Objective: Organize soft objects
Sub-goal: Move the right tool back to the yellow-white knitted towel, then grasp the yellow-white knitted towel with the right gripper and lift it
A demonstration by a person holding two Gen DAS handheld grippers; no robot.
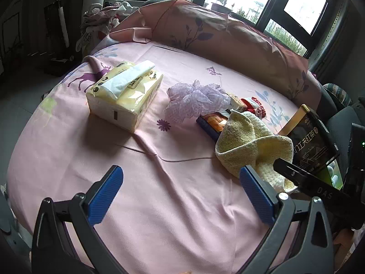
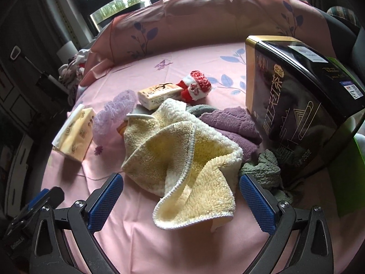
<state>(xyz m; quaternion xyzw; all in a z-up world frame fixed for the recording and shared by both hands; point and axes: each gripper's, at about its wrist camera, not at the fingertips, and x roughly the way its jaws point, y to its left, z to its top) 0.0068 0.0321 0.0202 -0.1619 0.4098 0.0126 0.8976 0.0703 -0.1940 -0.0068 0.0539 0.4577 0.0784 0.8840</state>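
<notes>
Leftmost, the tissue pack [image 2: 74, 133] lies on the pink bed [image 2: 205, 239]; the yellow towel [image 2: 182, 159] sits crumpled just ahead of the right tool [image 2: 180, 199], between its spread fingers, beside the black tea box [image 2: 296, 105]. Likewise, the left tool [image 1: 181, 196] hovers spread, empty, the towel by its right finger.

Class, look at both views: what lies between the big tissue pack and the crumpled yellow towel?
The purple mesh pouf lies between tissue pack and yellow towel; the right wrist view shows it best.
</notes>
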